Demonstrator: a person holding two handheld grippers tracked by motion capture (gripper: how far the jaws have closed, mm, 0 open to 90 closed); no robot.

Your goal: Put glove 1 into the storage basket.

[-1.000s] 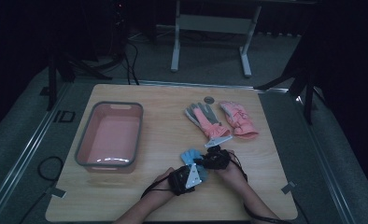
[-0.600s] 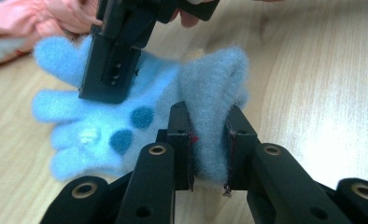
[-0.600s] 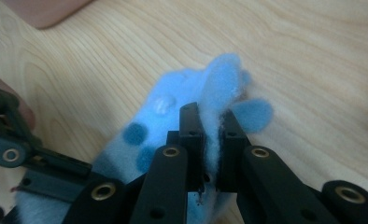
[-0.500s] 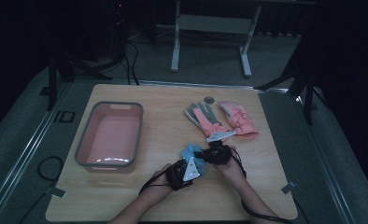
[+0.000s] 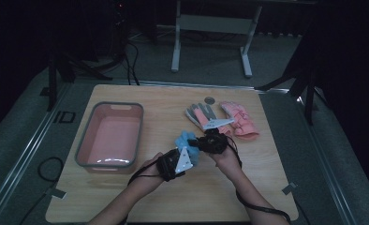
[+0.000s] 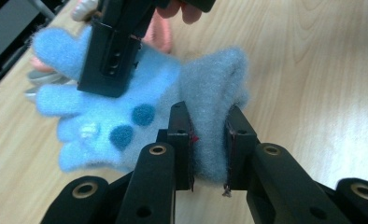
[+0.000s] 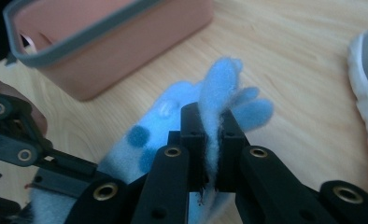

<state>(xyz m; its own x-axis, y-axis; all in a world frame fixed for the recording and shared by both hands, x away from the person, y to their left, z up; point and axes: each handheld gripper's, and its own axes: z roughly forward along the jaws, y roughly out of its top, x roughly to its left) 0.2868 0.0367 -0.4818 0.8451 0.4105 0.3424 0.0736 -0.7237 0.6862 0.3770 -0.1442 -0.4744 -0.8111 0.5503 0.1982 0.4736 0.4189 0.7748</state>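
Note:
A fuzzy light-blue glove point(image 5: 186, 142) with darker blue dots hangs just above the table between both hands. My left gripper point(image 6: 209, 140) is shut on its greyish cuff end point(image 6: 210, 98); from above, this gripper point(image 5: 187, 158) is at the glove's near side. My right gripper point(image 7: 212, 140) is shut on a fold at the finger end of the glove point(image 7: 173, 112), and in the high view it point(image 5: 197, 143) comes in from the right. The right gripper's black body point(image 6: 109, 51) lies over the glove's fingers in the left gripper view.
A pink tub with a grey rim point(image 5: 111, 105) stands left of the hands, its wall point(image 7: 126, 46) close behind the glove. A grey glove point(image 5: 200, 115) and a pink glove point(image 5: 239, 121) lie at the back right, a small round disc point(image 5: 210, 100) beyond them.
Both hands have risen, lifting the blue glove off the table, and the glove has shifted slightly away from the person and to the left.

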